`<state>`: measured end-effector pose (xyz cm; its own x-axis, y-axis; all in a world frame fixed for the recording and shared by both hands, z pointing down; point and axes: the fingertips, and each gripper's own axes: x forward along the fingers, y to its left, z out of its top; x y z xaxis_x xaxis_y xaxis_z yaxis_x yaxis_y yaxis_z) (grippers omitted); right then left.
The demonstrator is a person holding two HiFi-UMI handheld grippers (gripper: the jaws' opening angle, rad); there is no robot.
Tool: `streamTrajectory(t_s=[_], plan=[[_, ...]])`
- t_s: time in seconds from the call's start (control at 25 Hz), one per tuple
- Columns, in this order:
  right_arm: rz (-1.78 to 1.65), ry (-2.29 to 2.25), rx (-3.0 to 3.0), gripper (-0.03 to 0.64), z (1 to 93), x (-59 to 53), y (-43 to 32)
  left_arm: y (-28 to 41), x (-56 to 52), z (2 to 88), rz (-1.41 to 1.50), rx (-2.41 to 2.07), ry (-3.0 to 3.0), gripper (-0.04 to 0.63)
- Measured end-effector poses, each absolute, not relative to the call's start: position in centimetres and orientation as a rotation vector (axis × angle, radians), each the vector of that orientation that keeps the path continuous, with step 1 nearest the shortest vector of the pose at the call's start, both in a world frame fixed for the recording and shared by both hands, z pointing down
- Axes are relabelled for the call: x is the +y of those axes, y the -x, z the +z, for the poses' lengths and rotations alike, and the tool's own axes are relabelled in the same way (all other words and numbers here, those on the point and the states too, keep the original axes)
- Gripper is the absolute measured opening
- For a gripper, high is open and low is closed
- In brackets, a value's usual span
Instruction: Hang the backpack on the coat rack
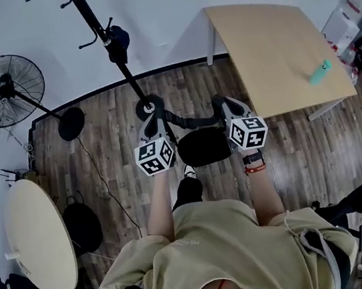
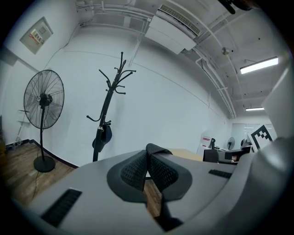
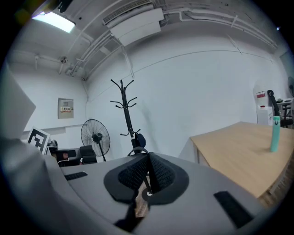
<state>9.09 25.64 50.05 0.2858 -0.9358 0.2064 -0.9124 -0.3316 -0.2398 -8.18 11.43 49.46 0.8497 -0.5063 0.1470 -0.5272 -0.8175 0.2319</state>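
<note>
The left hand-held gripper [image 2: 148, 165] and right hand-held gripper [image 3: 148, 170] are both pinched shut on the strap [image 1: 191, 123]. The backpack [image 1: 203, 147] hangs between them above the floor, near the rack [image 1: 132, 80]. This looks like the carrying step. Next, lift the strap over a hook.

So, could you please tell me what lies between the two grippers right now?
In the head view, the black backpack hangs between the left gripper and right gripper, its strap running across, clamped by both.
</note>
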Motion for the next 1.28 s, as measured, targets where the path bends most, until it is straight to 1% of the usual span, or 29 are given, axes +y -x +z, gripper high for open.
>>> streamTrajectory(t_s=[0.36,0.76,1.12,1.28], plan=[[-0.487,2.483,1.832,0.018,48.0,8.7,-14.9,1.3,-5.2,47.2,0.048,-0.772,-2.759,0.025],[-0.431,2.405,1.950,0.018,45.8,-6.2,-21.3,-3.6,-18.5,44.1,-0.022,-0.883,-2.748,0.025],[-0.402,2.060,2.365,0.018,44.5,-23.8,-26.2,-6.8,-28.9,44.6,-0.070,-1.234,-2.558,0.025],[-0.507,1.847,2.513,0.018,45.7,-29.8,-27.7,-8.7,-32.4,44.3,-0.075,-1.427,-2.458,0.025]])
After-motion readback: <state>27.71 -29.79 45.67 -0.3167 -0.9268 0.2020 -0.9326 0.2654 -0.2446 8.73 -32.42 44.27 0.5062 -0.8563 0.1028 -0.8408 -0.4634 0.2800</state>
